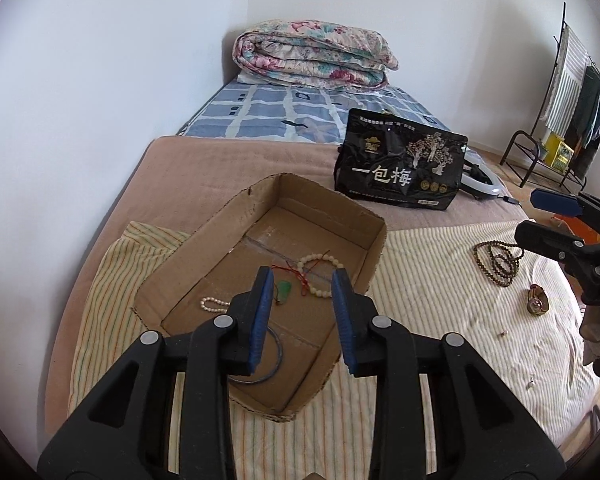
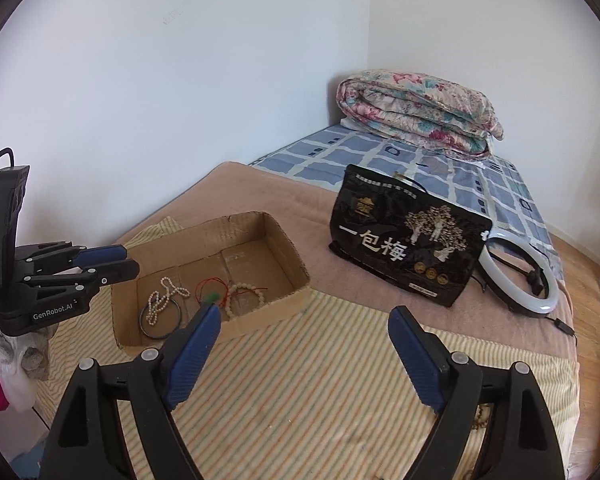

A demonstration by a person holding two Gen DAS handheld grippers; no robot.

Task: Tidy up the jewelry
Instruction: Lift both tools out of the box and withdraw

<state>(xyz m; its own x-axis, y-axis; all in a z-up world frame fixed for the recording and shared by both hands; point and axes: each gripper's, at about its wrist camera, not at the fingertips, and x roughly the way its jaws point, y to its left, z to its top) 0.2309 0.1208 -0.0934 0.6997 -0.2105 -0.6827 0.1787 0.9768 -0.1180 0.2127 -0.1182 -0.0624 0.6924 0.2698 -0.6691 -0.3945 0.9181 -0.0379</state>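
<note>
On the bed, black bag (image 2: pixel 408 240) reads "一包梅".

Home bedroom. Bed (image 2: pixel 260 184) pushed into a corner of plain white walls, blue checked sheet (image 2: pixel 380 156) at the far end, folded floral quilt (image 2: pixel 420 110) on it at the far corner. Clothes rack (image 1: pixel 572 92) with hanging garments stands on wooden floor (image 2: pixel 588 256) beyond the bed's right edge. Ring light (image 2: pixel 520 276) lies near that edge.
</note>
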